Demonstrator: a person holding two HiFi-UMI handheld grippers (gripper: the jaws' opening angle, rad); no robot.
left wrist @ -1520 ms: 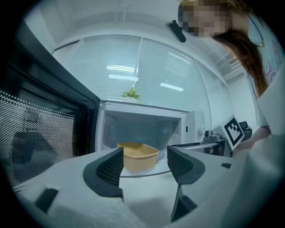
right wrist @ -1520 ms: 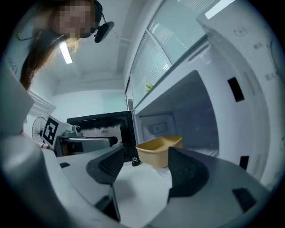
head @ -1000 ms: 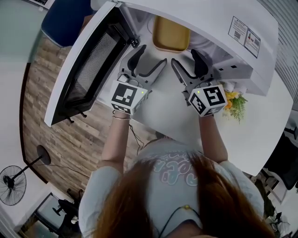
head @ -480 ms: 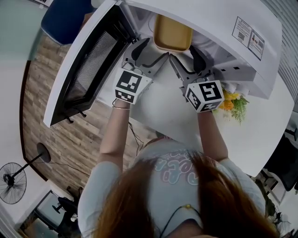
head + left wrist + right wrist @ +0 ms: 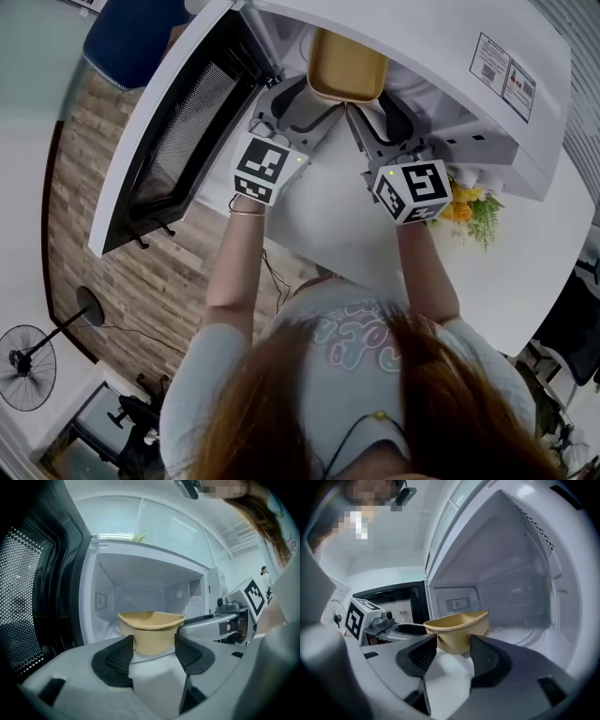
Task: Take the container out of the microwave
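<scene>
Container look: the container (image 5: 347, 62) is a plain tan-yellow tub with a rounded-square rim and walls that taper down to its base; it looks empty.
Container place: it sits on the floor of the open microwave (image 5: 412, 33), at the top centre of the head view, near the cavity's front edge.
Counts: one container, one microwave with its door (image 5: 164, 141) swung out to the left, two grippers, two marker cubes.
Left gripper (image 5: 153, 644): its jaws are apart, with the container showing in the gap; pad contact is unclear.
Right gripper (image 5: 453, 644): its jaws have just been closing but are apart, with the container's lower part between them and a gap at the right pad.
Hidden: the microwave's top covers the container's far end in the head view, and the pads hide its base in both gripper views.
Desk (image 5: 525, 248): white, and cut off at the right.
</scene>
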